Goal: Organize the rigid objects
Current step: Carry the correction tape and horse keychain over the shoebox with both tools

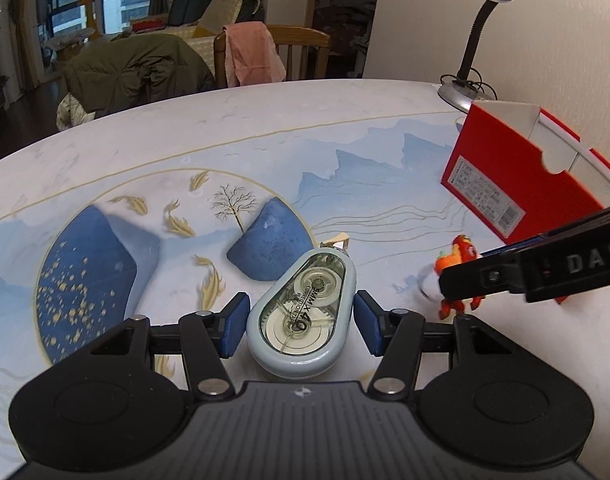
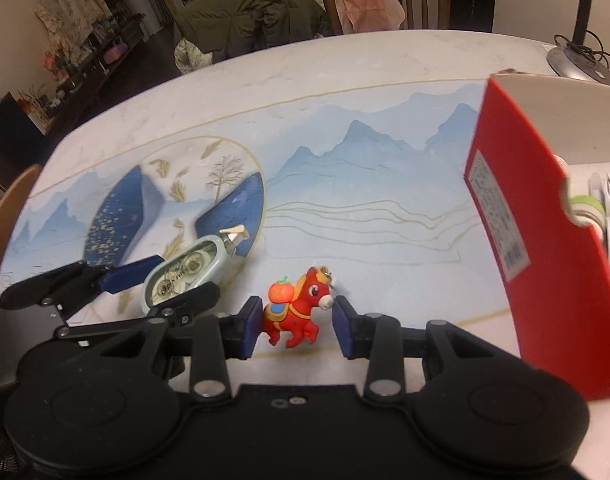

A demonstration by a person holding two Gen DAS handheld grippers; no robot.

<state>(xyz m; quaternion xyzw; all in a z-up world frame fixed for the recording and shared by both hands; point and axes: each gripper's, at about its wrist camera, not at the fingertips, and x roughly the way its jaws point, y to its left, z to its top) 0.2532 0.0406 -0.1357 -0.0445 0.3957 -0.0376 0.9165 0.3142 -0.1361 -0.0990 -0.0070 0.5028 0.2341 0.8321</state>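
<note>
A pale blue correction tape sits between the blue pads of my left gripper, which is shut on its sides; its cream tip points away from me. In the right wrist view the same tape hangs in the left gripper just above the painted table. My right gripper is shut on a small red toy horse carrying an orange pumpkin, with the pads on its tail and nose. From the left wrist view the horse shows partly behind a black finger of the right gripper.
An open red box stands at the right, with tape rolls and packets inside. A desk lamp stands behind the box by the wall. Chairs draped with a coat and a pink cloth line the far table edge.
</note>
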